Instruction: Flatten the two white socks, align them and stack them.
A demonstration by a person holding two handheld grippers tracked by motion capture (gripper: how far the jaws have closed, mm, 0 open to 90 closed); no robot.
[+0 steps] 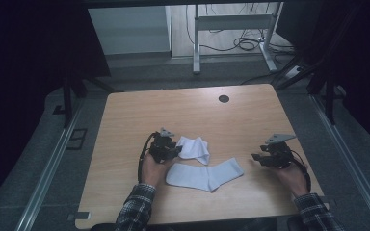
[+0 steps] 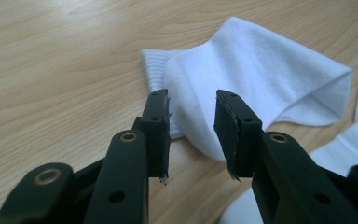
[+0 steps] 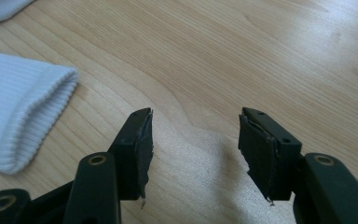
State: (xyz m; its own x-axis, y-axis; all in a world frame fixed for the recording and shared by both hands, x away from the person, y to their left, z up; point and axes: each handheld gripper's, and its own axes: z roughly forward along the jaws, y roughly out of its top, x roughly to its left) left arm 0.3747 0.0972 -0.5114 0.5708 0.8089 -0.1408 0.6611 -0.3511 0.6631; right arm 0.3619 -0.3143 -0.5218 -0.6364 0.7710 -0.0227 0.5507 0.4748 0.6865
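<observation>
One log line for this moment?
left gripper: open at folded sock | right gripper: open, nothing between fingers | flat sock: on table

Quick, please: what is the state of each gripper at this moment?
Left gripper: open, jaws apart in front of the folded white sock, not pressing it.
Right gripper: open, holding nothing, above bare table.

High view above the person's side, facing forward and down over the whole tabletop (image 1: 139, 110), each gripper view low and close along its jaws, all sharing the socks (image 1: 207, 174).

Lab: desk frame (image 1: 233, 29), floor cables (image 1: 243, 44)
</observation>
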